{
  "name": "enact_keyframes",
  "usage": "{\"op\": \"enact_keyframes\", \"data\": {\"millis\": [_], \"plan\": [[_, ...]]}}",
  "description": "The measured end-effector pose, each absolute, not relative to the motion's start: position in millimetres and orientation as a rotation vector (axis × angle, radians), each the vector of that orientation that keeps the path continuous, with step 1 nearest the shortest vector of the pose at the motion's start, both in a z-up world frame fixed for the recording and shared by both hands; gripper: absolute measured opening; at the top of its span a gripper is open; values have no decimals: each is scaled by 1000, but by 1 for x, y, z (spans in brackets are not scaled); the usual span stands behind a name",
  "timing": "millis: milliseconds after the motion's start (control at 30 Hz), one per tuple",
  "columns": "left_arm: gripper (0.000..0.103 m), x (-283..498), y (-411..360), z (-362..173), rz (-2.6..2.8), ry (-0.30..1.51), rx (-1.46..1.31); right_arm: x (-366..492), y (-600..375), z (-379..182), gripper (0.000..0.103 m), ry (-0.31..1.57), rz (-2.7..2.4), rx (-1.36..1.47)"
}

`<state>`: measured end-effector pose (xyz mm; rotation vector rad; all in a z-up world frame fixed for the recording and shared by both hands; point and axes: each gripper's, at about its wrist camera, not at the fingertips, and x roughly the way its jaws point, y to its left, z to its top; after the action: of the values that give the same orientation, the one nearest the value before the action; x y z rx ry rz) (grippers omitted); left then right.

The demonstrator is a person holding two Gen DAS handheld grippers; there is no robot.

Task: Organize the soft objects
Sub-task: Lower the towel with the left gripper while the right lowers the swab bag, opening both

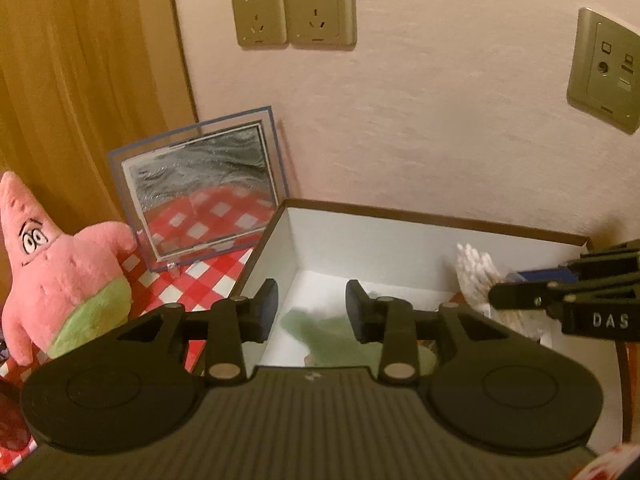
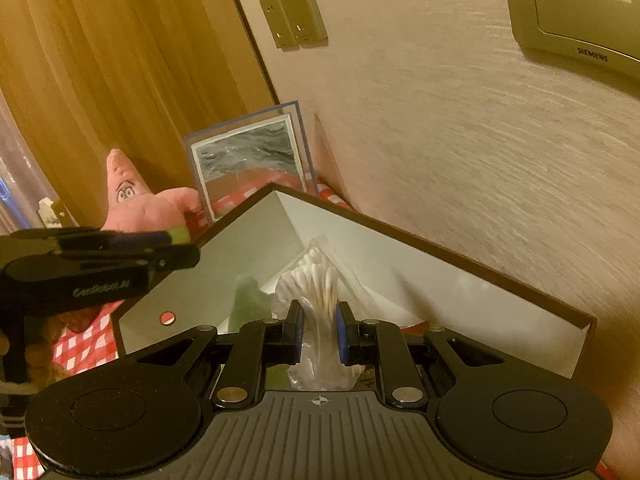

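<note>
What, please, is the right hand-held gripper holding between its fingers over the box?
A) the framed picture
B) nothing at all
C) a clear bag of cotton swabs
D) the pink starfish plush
C: in the right wrist view the right hand-held gripper pinches the clear bag of cotton swabs above the box, while the plush sits outside it.

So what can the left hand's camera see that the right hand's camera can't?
Only the left wrist view shows the pink star plush's green lower half and the left gripper open over the box.

Only the right wrist view shows the right gripper shut on the bag of cotton swabs, and a red-and-white dot on the box's outer wall.

Both show the plush, the box, the swabs, something green inside, the picture frame and wall sockets.
</note>
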<state>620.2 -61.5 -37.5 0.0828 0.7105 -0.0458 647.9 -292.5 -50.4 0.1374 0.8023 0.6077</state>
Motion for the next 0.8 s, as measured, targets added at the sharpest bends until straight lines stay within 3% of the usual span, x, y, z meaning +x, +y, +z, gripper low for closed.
{"op": "enact_keyframes", "data": {"millis": [133,267,500,800], "plan": [[39,616,-60,-38,-35,726,76,651,-288,-46,18,751,591,144],[43,607,-59,-36,-31,733,57,651,-286,-41,59,689,567,142],[50,583,-59,-29,-35,741,20,638,-299,-37,60,704,567,138],[51,546,-59,-13,-21,726,-11,595,-322,-29,60,750,557,118]]}}
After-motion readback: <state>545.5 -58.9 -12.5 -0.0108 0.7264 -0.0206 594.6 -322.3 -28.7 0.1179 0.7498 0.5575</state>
